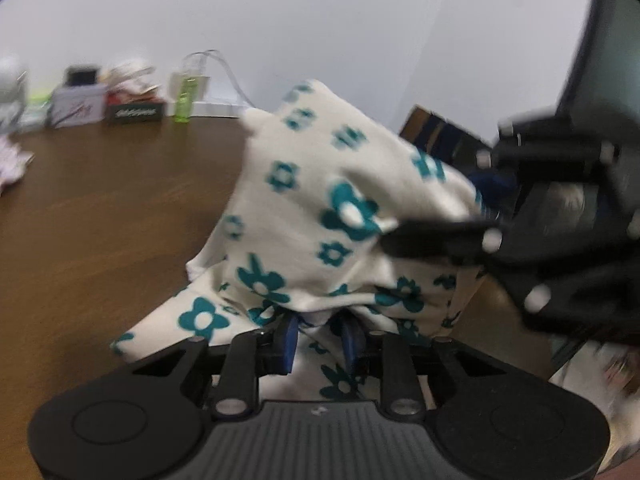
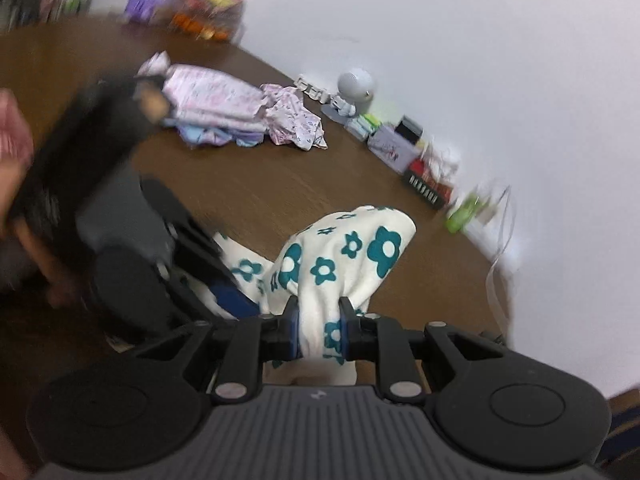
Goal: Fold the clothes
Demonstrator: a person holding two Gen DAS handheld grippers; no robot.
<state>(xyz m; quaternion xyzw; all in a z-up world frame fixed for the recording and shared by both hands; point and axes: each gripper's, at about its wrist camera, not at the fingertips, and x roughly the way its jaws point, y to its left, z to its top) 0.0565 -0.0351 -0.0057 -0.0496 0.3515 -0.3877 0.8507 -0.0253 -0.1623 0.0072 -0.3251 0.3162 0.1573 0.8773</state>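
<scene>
A white garment with teal flowers hangs bunched above the brown table. My left gripper is shut on its lower fold, blue pads pinching the cloth. My right gripper is shut on another bunch of the same garment. In the left wrist view the right gripper comes in from the right and bites the cloth. In the right wrist view the left gripper sits at the left, close beside the cloth, held by a hand. Both views are blurred.
A stack of folded pale clothes and a crumpled pink piece lie on the table near the wall. Small boxes, a green bottle and a white cable line the wall. A cardboard box stands behind the garment.
</scene>
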